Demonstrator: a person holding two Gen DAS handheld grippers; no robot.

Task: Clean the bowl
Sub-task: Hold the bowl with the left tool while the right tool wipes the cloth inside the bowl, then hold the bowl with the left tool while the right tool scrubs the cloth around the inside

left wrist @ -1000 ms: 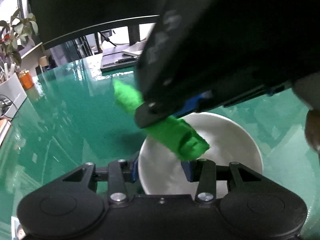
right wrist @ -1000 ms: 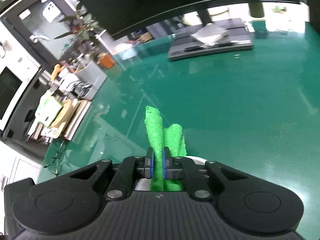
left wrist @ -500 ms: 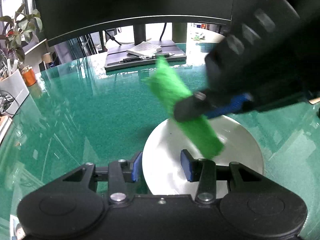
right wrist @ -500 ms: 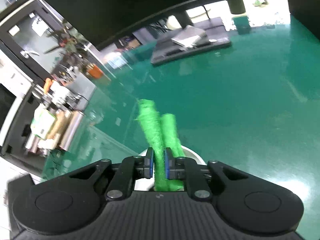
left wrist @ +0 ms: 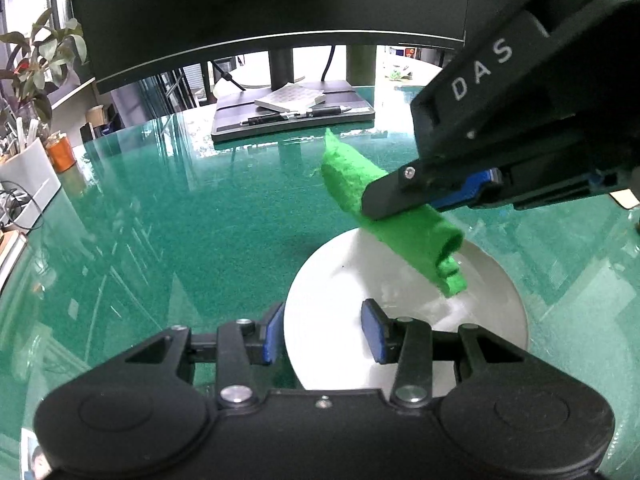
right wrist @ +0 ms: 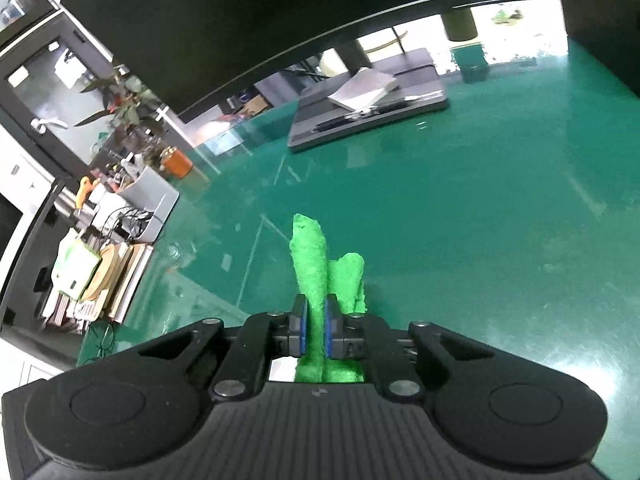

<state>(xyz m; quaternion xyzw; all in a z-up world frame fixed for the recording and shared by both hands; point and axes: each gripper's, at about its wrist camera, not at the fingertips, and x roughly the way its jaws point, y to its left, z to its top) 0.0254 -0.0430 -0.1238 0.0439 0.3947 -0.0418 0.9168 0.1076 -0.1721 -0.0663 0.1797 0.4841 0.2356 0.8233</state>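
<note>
Right gripper (right wrist: pixel 315 328) clamps green cloth (right wrist: pixel 310 268) above bowl (left wrist: pixel 340 280).

A dark monitor (left wrist: pixel 272 12) is seen above the green glass tabletop (left wrist: pixel 160 220), with a notepad (left wrist: pixel 290 98) and pen (left wrist: pixel 326 111) laid on its base (left wrist: pixel 292 122), and an orange cup (left wrist: pixel 61 154) beside a leafy plant (left wrist: pixel 36 64).

Right gripper (right wrist: pixel 315 330) jaws clamped; left gripper (left wrist: pixel 323 334) jaws parted
</note>
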